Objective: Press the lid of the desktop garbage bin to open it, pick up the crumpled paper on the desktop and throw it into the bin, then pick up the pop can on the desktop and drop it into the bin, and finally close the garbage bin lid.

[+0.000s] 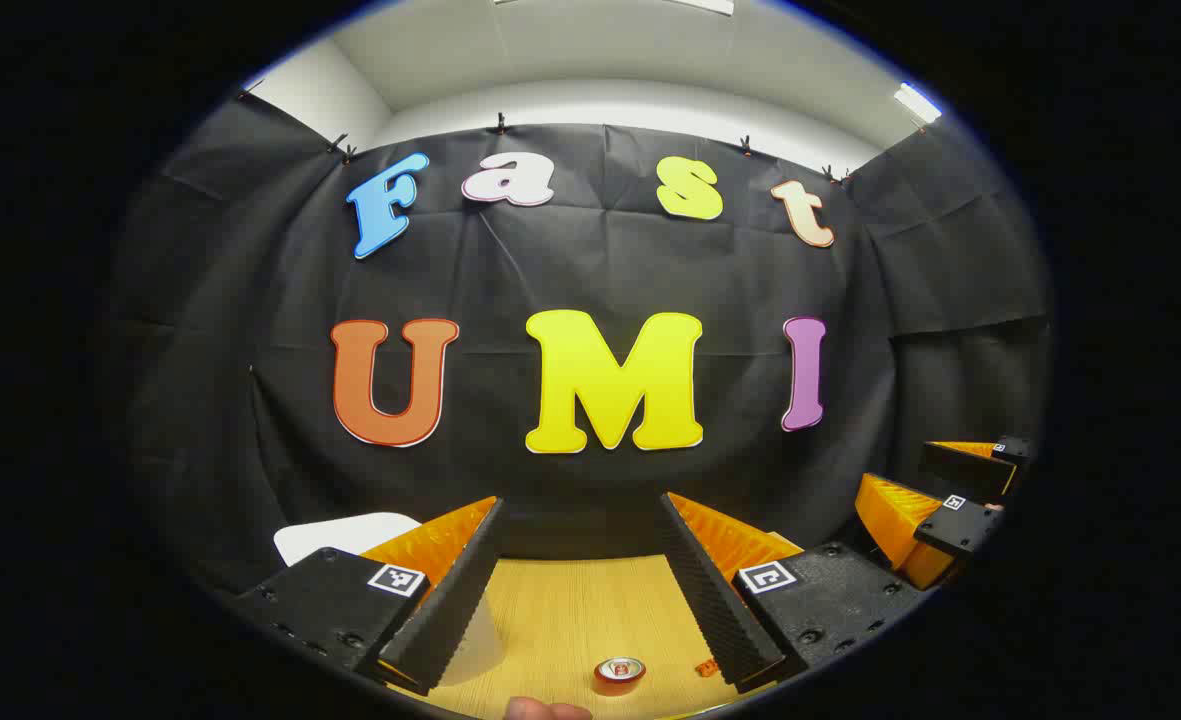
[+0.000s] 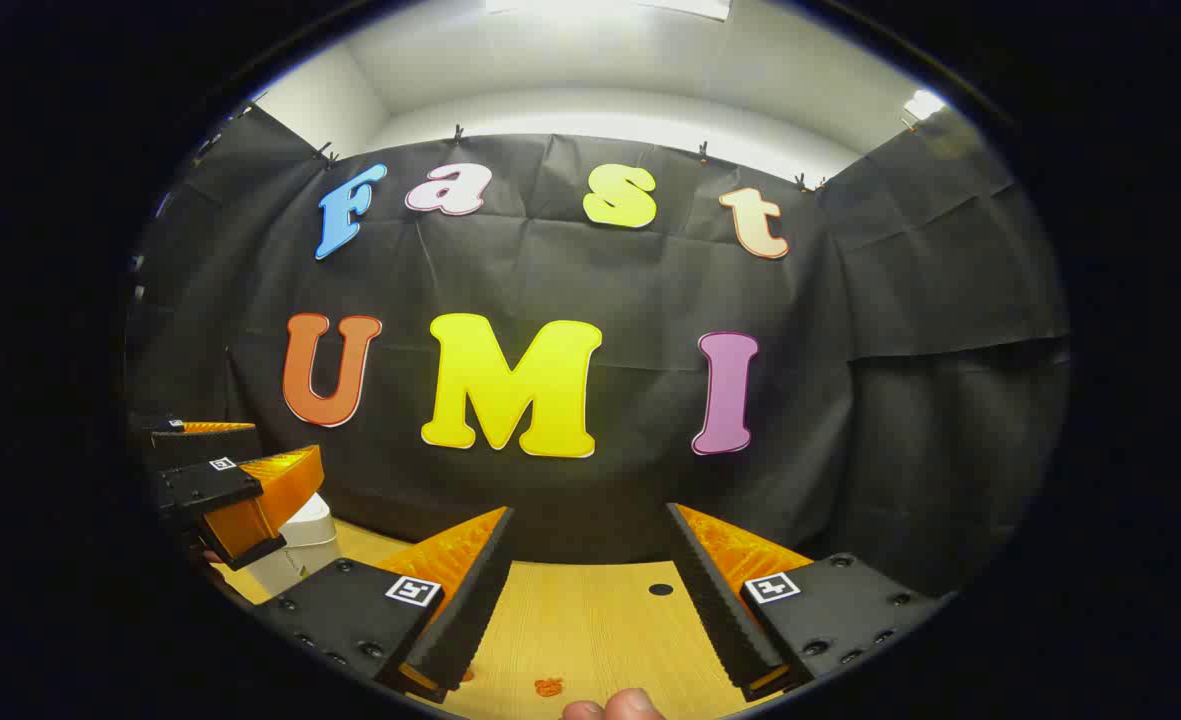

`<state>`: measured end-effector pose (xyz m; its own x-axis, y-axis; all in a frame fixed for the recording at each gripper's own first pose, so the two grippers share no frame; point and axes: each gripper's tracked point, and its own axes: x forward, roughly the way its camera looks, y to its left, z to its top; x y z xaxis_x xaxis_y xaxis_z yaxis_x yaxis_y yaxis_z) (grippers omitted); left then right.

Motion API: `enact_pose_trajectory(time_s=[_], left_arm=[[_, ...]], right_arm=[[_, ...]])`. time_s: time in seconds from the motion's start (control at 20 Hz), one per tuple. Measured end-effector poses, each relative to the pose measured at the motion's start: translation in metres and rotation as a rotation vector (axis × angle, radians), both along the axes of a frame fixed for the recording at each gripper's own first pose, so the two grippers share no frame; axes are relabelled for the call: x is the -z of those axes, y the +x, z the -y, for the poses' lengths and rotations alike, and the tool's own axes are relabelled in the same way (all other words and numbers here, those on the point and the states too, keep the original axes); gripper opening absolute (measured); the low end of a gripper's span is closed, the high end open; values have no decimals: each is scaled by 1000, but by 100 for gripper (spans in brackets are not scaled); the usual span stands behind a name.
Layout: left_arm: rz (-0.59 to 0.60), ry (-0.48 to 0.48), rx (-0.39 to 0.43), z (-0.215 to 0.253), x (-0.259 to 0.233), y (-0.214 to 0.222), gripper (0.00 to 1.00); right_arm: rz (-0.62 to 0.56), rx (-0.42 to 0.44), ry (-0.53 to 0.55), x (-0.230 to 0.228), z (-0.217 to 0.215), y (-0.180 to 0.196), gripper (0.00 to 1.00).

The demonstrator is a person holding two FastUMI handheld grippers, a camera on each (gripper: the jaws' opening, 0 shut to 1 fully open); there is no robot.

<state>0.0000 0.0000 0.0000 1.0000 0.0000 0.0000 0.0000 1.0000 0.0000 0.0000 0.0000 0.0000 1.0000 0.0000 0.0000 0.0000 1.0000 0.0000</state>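
My left gripper [image 1: 582, 505] is held above the wooden desktop [image 1: 570, 610], open with nothing between its fingers. A pop can [image 1: 619, 672] stands upright on the desktop low between them, its top towards the camera. The white garbage bin [image 1: 345, 535] is at the left, mostly hidden behind my left finger; whether its lid is up I cannot tell. In the right gripper view, my right gripper [image 2: 590, 512] is also open and empty over the desktop [image 2: 590, 620]. There the bin [image 2: 295, 545] stands at the left, just behind the left gripper [image 2: 260, 445].
The right gripper [image 1: 900, 470] shows at the right edge of the left gripper view, jaws apart. A small dark hole [image 2: 661, 589] marks the desktop, and orange crumbs [image 2: 548, 687] lie near its front. A fingertip [image 2: 615, 705] shows at the bottom. Black cloth walls the booth.
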Motion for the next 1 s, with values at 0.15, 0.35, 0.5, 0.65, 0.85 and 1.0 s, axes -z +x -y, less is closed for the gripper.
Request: enact_pose_trajectory(time_s=[0.15,0.35,0.5,0.65,0.85,1.0], left_arm=[[6,5,-7,-2,0,2,98],[5,19,-28,-7,0,4,98],[-6,14,-40,-11,4,6,98],[-8,16,-52,-14,6,5,98],[-14,18,-76,-17,7,7,98],[-14,20,-87,-19,7,9,98]], right_arm=[[5,-11,2,-1,-2,3,94],[7,-12,-2,-1,-1,8,94],[3,-17,-8,1,-3,8,94],[1,-13,-1,2,-1,10,94],[12,-16,-3,-4,0,14,94],[12,-19,-12,-3,1,15,94]])
